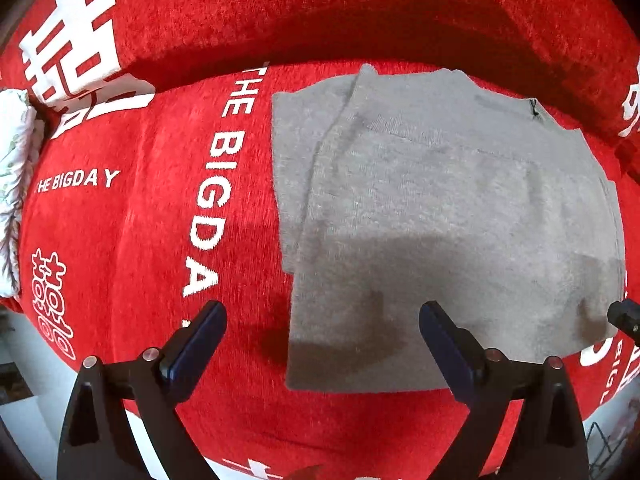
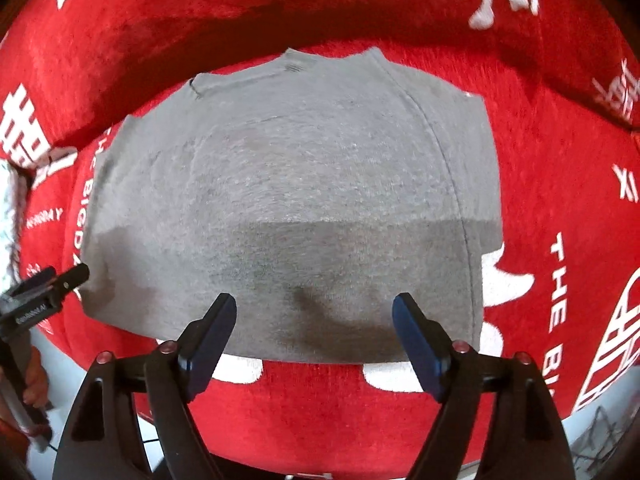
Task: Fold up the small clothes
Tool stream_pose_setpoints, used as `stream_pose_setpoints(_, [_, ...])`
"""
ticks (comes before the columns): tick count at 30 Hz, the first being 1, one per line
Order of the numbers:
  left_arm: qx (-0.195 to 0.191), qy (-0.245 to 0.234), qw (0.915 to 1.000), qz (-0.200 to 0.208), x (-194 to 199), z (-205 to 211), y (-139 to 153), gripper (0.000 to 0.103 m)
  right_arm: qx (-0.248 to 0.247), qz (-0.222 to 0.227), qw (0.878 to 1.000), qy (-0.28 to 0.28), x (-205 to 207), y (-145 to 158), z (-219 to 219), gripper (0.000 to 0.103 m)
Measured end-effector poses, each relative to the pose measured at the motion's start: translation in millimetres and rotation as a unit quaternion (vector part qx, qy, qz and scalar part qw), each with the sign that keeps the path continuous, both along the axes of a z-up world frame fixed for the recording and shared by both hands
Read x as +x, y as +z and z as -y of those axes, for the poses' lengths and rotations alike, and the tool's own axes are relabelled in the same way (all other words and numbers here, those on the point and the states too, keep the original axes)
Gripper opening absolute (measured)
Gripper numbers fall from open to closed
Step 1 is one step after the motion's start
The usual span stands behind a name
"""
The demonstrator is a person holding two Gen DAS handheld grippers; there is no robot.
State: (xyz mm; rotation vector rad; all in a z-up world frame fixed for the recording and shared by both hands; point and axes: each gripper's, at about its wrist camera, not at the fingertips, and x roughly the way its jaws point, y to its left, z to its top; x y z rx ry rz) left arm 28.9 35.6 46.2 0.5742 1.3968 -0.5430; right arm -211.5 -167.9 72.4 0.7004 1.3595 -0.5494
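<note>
Now both tongs, left (image 1: 322, 320) and right (image 2: 314, 312), gape empty; regrip the shirt's (image 2: 288, 184) near hem evenly.

Home, red printed sofa cover (image 1: 132, 216), floral cushion (image 1: 12, 160)

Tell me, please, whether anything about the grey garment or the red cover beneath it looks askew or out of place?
Nothing stands out. The grey garment lies folded and flat on the red cover, edges fairly even, with one layer stepped along its left side in the left wrist view. Both grippers hang open above it.
</note>
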Motion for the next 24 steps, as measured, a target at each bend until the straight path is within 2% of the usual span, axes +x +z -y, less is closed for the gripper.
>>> stream_pose_setpoints(5, [0.004,-0.006,1.0,0.0,1.1,-1.6,-2.5,0.097,-0.009,-0.001,1.0,0.012,7.2,3.0,-8.5,0.085])
stream_pose_setpoints(13, [-0.017,0.016,0.9997,-0.006,14.5,-14.2,-2.8,0.097,-0.021,-0.006,1.0,0.02,23.0,3.8,-23.3,0.088])
stream_pose_setpoints(18, [-0.011,0.021,0.9996,-0.013,23.2,-21.1,-7.3,0.097,-0.016,-0.006,1.0,0.022,32.4,0.4,-34.7,0.088])
stream_pose_setpoints(20, [-0.008,0.027,0.9995,-0.013,29.3,-25.8,-11.1,0.103,-0.012,-0.007,1.0,0.022,36.8,-2.2,-40.9,0.088])
stream_pose_setpoints(24, [0.0,0.032,0.9992,-0.023,39.7,-31.1,-19.8,0.103,0.018,0.015,1.0,0.012,41.6,-7.0,-52.1,0.088])
